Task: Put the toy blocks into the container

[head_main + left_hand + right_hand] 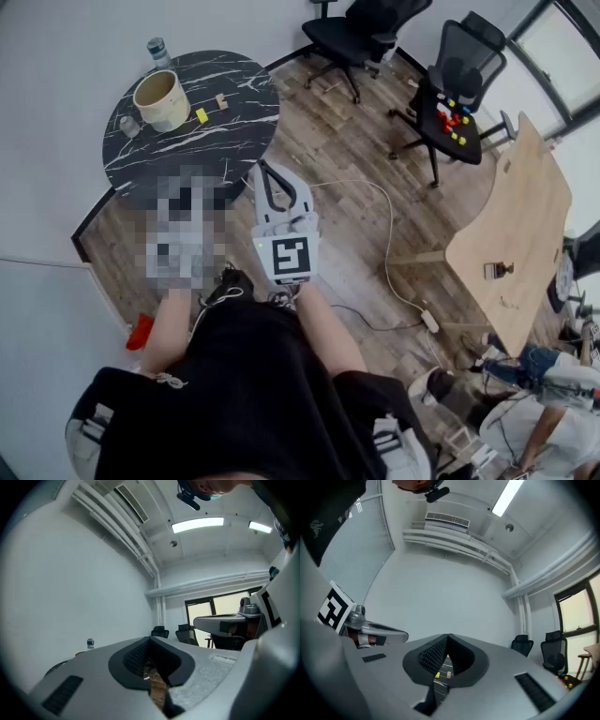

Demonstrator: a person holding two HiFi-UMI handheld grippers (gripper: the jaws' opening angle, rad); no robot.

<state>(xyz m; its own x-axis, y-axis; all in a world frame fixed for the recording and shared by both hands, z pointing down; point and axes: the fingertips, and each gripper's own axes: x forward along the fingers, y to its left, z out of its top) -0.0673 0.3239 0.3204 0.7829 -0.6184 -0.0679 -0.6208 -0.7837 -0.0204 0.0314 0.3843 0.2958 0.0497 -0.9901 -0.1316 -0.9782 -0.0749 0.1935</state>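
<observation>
**Left tongs**: jaws fully together, nothing between them.

**Right tongs**: jaws also closed tip to tip and empty. They sit at the middle of the head view, pointing towards the round table in the upper left of the frame.

**Container**: cream, open-topped, standing upright on the upper left part of the table.

**Yellow block**: lies on the table just to the right of the container, not touching it.

**Wooden block**: lies a little further right, near the yellow block but apart from it. Both blocks also show in the right gripper view, through the gap below the closed jaws.

**Bottle**: stands at the table's top edge, above the container.

**Small clear item**: possibly a cup, sitting at the container's lower left.

**Further toy blocks**: red, yellow and blue, lying on the seat of an office chair in the upper right of the frame, well apart from the table.
</observation>
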